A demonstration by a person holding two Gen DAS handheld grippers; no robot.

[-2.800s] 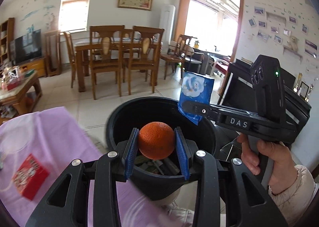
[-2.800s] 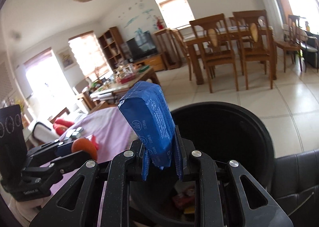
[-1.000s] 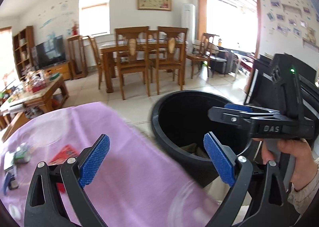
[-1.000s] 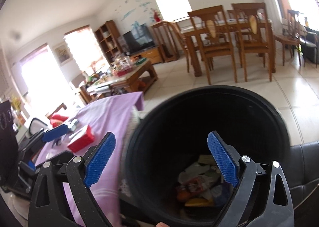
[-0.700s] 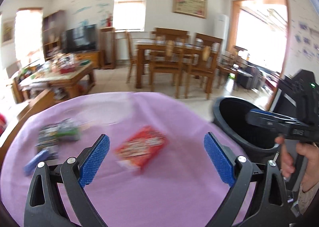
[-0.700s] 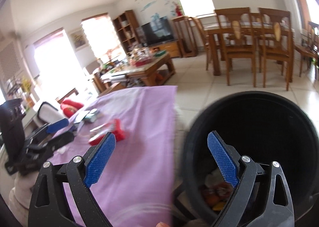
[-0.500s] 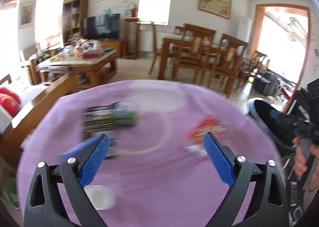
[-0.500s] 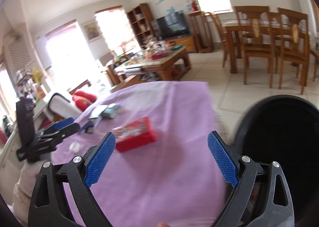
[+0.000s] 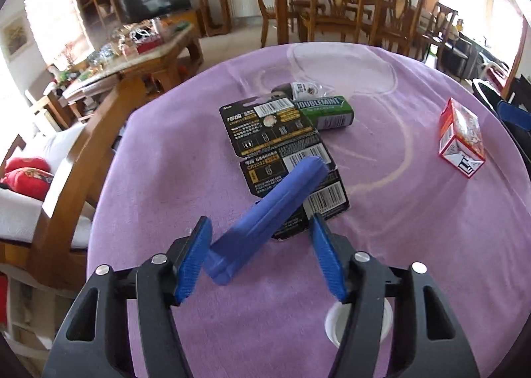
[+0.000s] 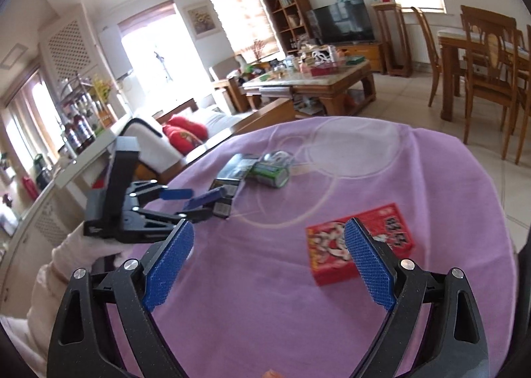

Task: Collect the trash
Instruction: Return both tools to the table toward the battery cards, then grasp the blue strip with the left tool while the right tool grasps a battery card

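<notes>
On the purple tablecloth (image 9: 172, 152) lie a blue stick-shaped wrapper (image 9: 265, 222), a black battery card (image 9: 282, 152), a green Doublemint pack (image 9: 327, 111) and a red box (image 9: 459, 137). My left gripper (image 9: 260, 262) is open, its pads on either side of the near end of the blue wrapper. My right gripper (image 10: 268, 268) is open and empty, just in front of the red box (image 10: 360, 242). The left gripper (image 10: 186, 203) also shows in the right wrist view, at the blue wrapper (image 10: 207, 197).
A white round lid (image 9: 358, 323) lies under my left gripper's right finger. The black bin's rim (image 9: 488, 94) shows at the far right. A wooden sofa arm (image 9: 83, 159) runs along the table's left. Coffee table (image 10: 318, 82) and dining chairs (image 10: 488, 79) stand beyond.
Both grippers dropped the orange and the blue packet into the bin, opened, and swung left to the table. The left one has narrowed around the blue wrapper.
</notes>
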